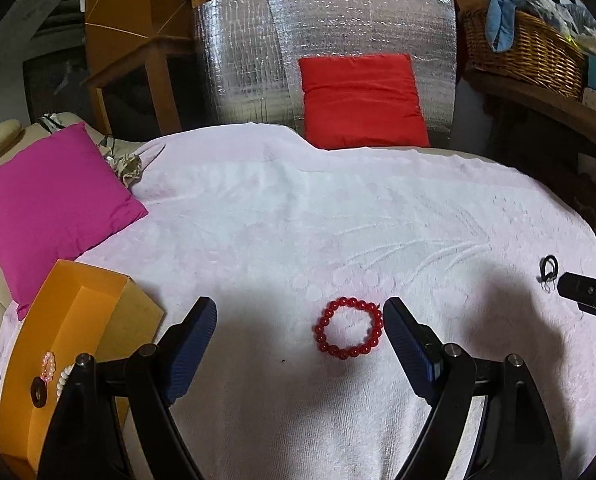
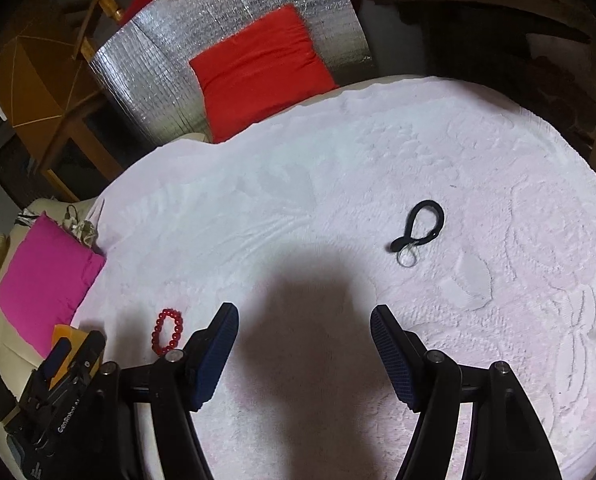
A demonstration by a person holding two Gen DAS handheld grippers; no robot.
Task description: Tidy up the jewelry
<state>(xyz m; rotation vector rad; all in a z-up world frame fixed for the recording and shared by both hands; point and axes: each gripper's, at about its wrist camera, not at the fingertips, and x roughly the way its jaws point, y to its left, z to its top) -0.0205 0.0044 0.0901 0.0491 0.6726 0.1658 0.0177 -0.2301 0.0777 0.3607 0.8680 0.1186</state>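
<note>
A red bead bracelet point(image 1: 348, 327) lies flat on the pale pink towel point(image 1: 298, 216). My left gripper point(image 1: 300, 312) is open around it, and the bracelet sits close to the right finger. An orange box point(image 1: 58, 320) at the left holds a pink bead bracelet point(image 1: 48, 365), a white bead string point(image 1: 64, 378) and a dark ring point(image 1: 39, 391). A black cord loop with a small metal ring point(image 2: 420, 228) lies ahead and to the right of my open, empty right gripper point(image 2: 304, 316). The red bracelet point(image 2: 167, 330) and the left gripper point(image 2: 58, 376) show at the right wrist view's lower left.
A magenta cushion point(image 1: 54, 208) lies at the towel's left edge and a red cushion point(image 1: 362, 100) leans on silver foil sheeting point(image 1: 258, 48) at the back. A wicker basket point(image 1: 526, 52) stands on a shelf at the back right. Wooden furniture point(image 1: 138, 52) stands behind left.
</note>
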